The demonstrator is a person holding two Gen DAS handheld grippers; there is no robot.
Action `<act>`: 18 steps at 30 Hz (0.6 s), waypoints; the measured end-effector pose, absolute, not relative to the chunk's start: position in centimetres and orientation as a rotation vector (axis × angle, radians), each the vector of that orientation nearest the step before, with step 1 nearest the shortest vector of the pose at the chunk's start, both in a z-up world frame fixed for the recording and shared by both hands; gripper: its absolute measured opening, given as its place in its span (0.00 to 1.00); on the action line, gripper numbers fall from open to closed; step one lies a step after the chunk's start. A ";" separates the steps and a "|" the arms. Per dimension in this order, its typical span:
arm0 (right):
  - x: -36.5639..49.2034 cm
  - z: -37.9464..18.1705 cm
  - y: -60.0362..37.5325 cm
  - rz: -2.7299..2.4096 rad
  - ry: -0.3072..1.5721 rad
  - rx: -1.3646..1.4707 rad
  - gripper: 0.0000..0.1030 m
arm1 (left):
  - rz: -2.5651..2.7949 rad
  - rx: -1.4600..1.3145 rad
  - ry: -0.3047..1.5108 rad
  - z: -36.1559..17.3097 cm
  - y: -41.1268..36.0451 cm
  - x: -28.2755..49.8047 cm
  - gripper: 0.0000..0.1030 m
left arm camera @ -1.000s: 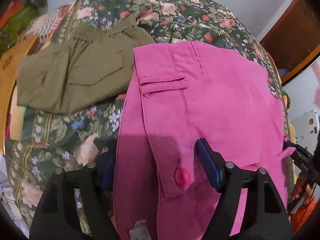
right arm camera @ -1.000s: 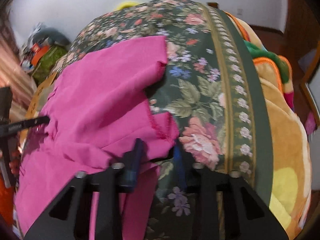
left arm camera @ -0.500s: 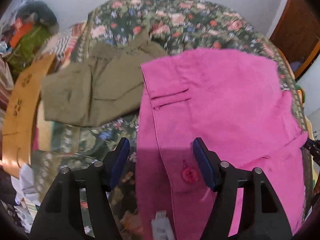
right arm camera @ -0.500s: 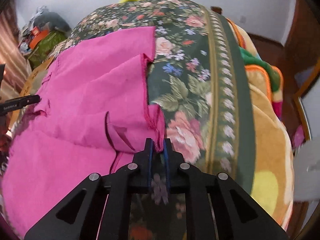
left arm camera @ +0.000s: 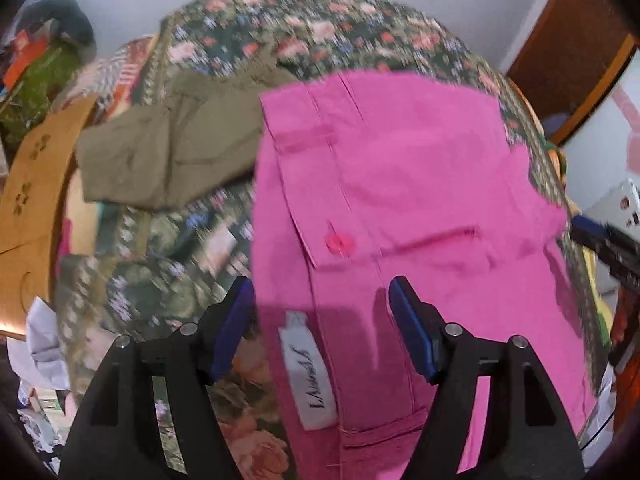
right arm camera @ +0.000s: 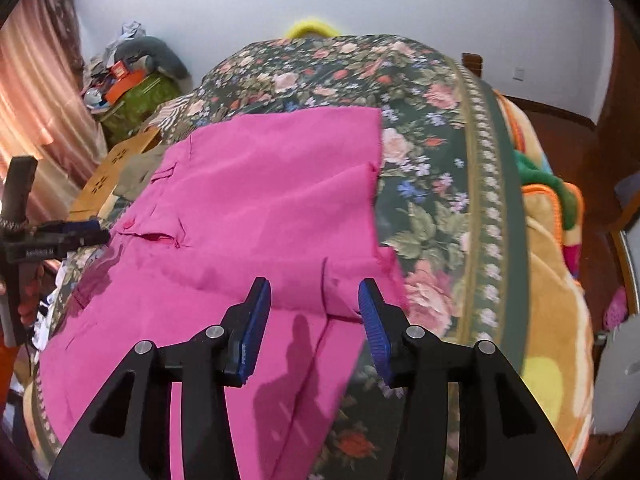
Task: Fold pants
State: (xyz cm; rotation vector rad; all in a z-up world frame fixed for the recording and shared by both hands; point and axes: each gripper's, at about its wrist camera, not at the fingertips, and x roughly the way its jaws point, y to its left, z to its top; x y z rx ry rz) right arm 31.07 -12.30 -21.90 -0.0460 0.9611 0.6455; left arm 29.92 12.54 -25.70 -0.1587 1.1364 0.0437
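Observation:
The pink pants lie folded on the floral bedspread, with the buttoned pocket and white label facing up. My left gripper hovers over the waistband end. Its jaws are opening, and the cloth lies under the gap, not pressed. In the right wrist view the pink pants spread out to the left. My right gripper hangs above the folded hem corner with its jaws opening and nothing pinched between them. The left gripper shows at the left edge there, and the right gripper shows at the right edge of the left wrist view.
Folded olive pants lie left of the pink ones. A cardboard box stands at the bed's left side. An orange blanket covers the right edge of the bed. A clutter pile sits by the curtain, and a wooden door is at the far right.
My right gripper was shut at the pink hem corner; it has let go, opened and lifted. My left gripper has drawn back and up, and the white label has come into view.

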 end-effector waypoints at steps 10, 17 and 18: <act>31.4 -23.7 -10.7 0.640 0.959 -0.098 0.03 | 0.060 -0.109 1.132 -27.9 11.4 30.1 0.79; 32.9 -25.4 -11.1 0.565 0.977 -0.062 0.03 | 0.063 -0.149 1.131 -28.6 12.5 30.0 0.90; 32.8 -25.5 -11.1 0.559 0.982 -0.058 0.03 | 0.065 -0.145 1.130 -28.6 12.5 30.0 0.90</act>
